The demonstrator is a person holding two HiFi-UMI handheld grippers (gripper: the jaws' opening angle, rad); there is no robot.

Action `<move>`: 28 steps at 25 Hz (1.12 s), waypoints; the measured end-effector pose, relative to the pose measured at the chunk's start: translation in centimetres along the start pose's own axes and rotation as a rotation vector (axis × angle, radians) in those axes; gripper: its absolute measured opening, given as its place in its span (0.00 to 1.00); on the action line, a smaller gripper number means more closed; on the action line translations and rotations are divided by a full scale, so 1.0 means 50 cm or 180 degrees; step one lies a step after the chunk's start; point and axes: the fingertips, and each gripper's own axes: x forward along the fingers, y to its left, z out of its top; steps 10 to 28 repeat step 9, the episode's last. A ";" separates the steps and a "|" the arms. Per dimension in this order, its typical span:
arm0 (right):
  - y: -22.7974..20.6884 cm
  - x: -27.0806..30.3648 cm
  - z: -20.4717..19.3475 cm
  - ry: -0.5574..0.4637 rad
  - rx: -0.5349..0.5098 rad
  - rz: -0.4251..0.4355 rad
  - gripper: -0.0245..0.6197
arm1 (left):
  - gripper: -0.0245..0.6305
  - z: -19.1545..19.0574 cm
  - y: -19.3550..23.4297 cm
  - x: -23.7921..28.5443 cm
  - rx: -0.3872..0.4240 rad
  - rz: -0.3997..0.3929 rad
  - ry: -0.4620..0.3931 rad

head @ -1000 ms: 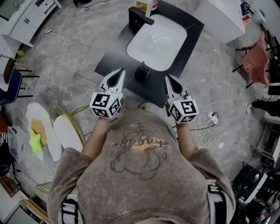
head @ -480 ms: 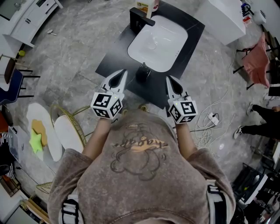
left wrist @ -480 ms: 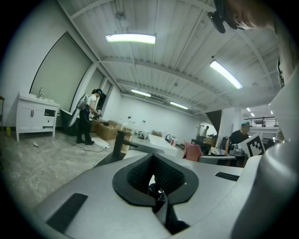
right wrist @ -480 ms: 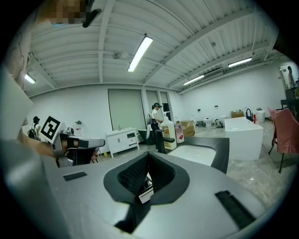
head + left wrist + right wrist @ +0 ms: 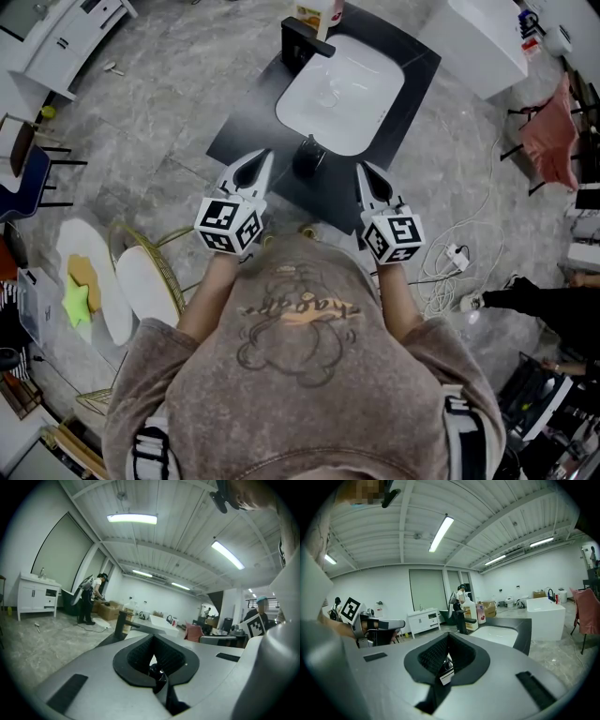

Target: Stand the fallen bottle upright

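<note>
A small dark item (image 5: 307, 157), which may be the fallen bottle, sits on the black counter (image 5: 242, 131) just in front of the white basin (image 5: 342, 80); its form is unclear. It shows through the jaw notch in the left gripper view (image 5: 157, 673) and the right gripper view (image 5: 445, 667), where it bears a white label. My left gripper (image 5: 263, 154) and right gripper (image 5: 360, 168) hover to either side of it, both shut and holding nothing. Two upright bottles (image 5: 317, 12) stand by the black faucet (image 5: 298, 39).
A white block (image 5: 483, 33) stands at the back right. A cable and power strip (image 5: 457, 253) lie on the floor at the right, near a person's leg (image 5: 539, 298). Round seats (image 5: 141, 281) sit at the left. Another person (image 5: 91, 599) works far off.
Both grippers have stayed where they were. The person at the right edge of the head view has walked toward the lower side of the picture.
</note>
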 end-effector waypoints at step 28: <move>0.002 0.002 0.001 0.0002 -0.0023 0.0019 0.04 | 0.07 -0.002 0.007 -0.008 -0.0053 0.0041 -0.0022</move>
